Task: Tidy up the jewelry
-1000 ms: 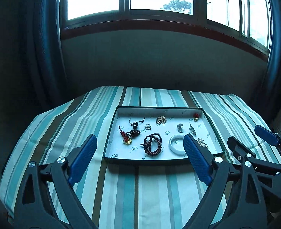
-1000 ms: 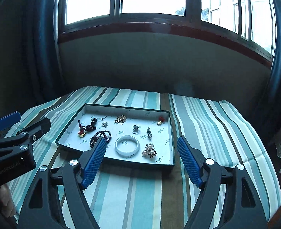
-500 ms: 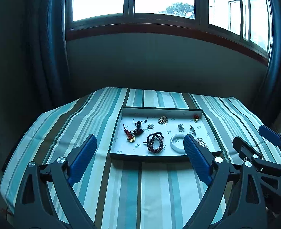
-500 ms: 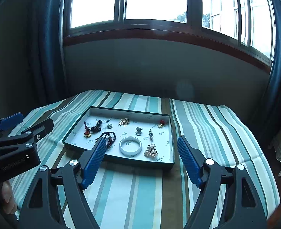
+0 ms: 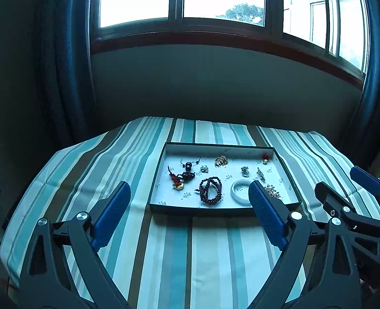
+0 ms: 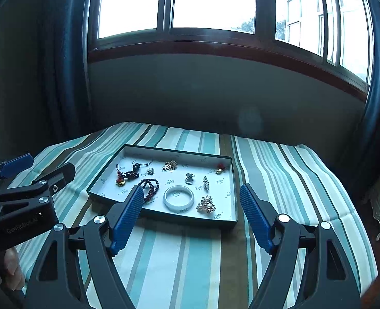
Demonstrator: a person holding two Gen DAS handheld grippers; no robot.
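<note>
A shallow dark-rimmed tray (image 5: 161,167) (image 6: 235,180) with a white floor lies on the striped tablecloth. In it are a dark bead bracelet (image 5: 211,190) (image 6: 152,186), a white bangle (image 5: 240,191) (image 6: 178,197), a red and black cord charm (image 5: 183,176) (image 6: 126,175), a pearl cluster brooch (image 6: 206,204), a ring (image 6: 189,179) and several small pieces. My left gripper (image 5: 188,193) is open and empty, held back from the tray's near edge. My right gripper (image 6: 190,198) is open and empty, also short of the tray.
The table (image 5: 215,257) with a teal and brown striped cloth drops off at left, right and front. A wall with a window sill (image 5: 215,41) stands behind it, with dark curtains (image 5: 61,77) at both sides. Each gripper shows at the edge of the other's view.
Both grippers have pulled back and up from the tray, which now looks smaller and farther away. The jaws have stayed open. The jewelry has not moved.
</note>
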